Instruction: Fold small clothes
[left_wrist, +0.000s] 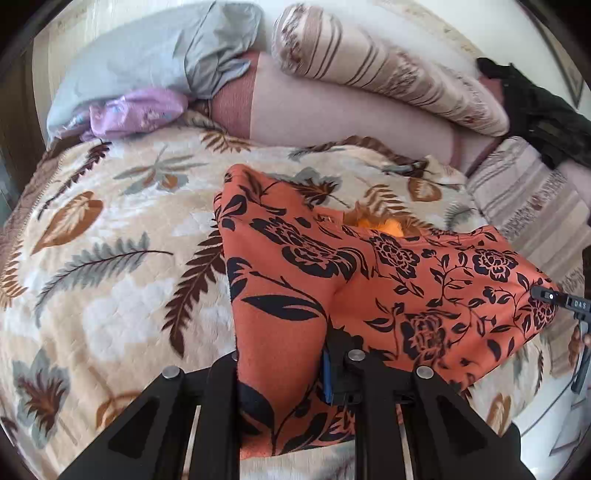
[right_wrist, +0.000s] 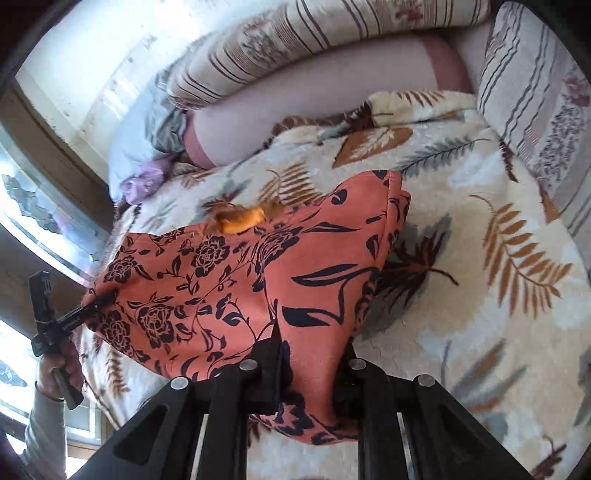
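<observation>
Each hand-held gripper, left (left_wrist: 291, 373) and right (right_wrist: 306, 373), is clenched on a corner of the orange cloth (left_wrist: 369, 280), held stretched just over the bed (left_wrist: 110, 258). Keep both corners level and taut, then lay the fold down evenly.

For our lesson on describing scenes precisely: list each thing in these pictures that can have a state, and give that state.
orange floral garment: lifted off the bed, held at two ends
left gripper: shut on the garment
right gripper: shut on the garment
leaf-print blanket: spread over the bed
striped pillow: lying at the head
</observation>
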